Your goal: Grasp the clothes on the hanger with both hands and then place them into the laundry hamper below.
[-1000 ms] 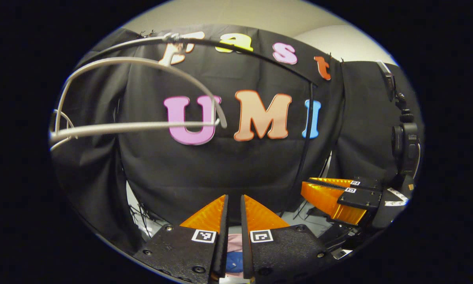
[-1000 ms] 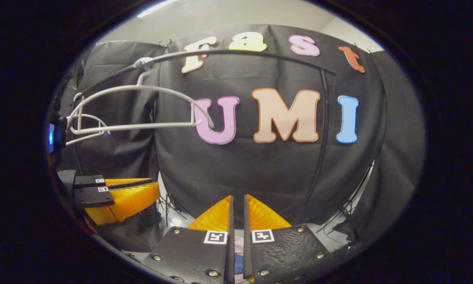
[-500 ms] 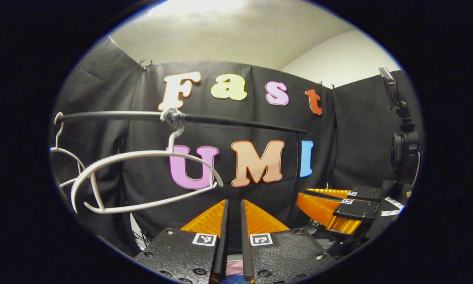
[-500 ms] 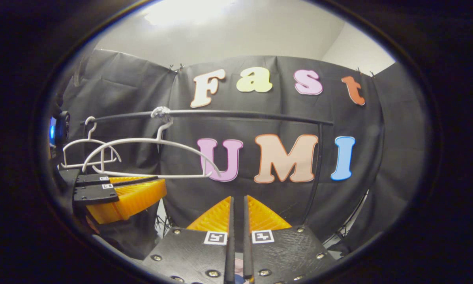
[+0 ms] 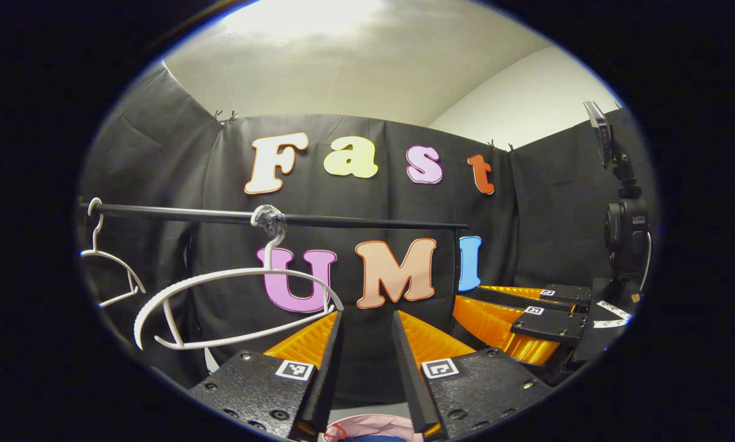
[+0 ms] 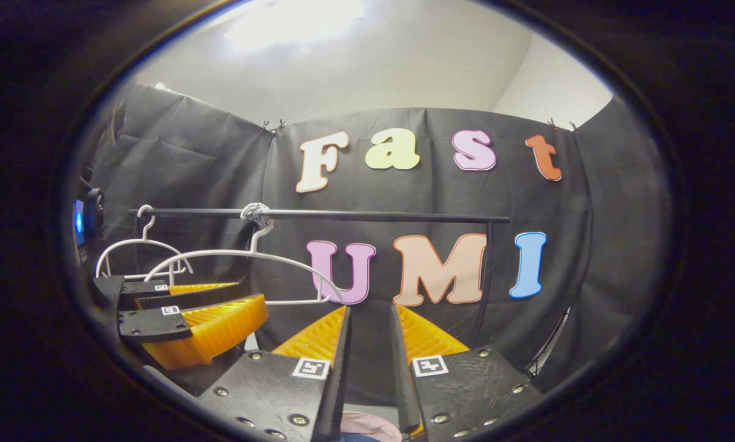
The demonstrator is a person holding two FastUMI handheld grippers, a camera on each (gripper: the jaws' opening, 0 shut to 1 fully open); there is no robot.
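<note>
Both cameras are aimed forward and slightly up, from below rail [image 5: 343, 219] height, at the booth's back wall. The left gripper view is set left of the right tongs [image 5: 502, 307]; the right gripper view is set right of the left tongs [image 6: 220, 301]. Rail and white hanger [image 6: 245, 261] are shared, mid-distance beyond the tongs.

A black horizontal rail [image 5: 355, 219] runs across the booth in front of the black cloth wall [image 5: 551, 202], carried at one end by a thin black upright post [image 6: 485, 270]. A small camera on a black mount [image 5: 625, 230] stands by the side wall. Above, a pale ceiling [image 6: 367, 55] glows with light.
</note>
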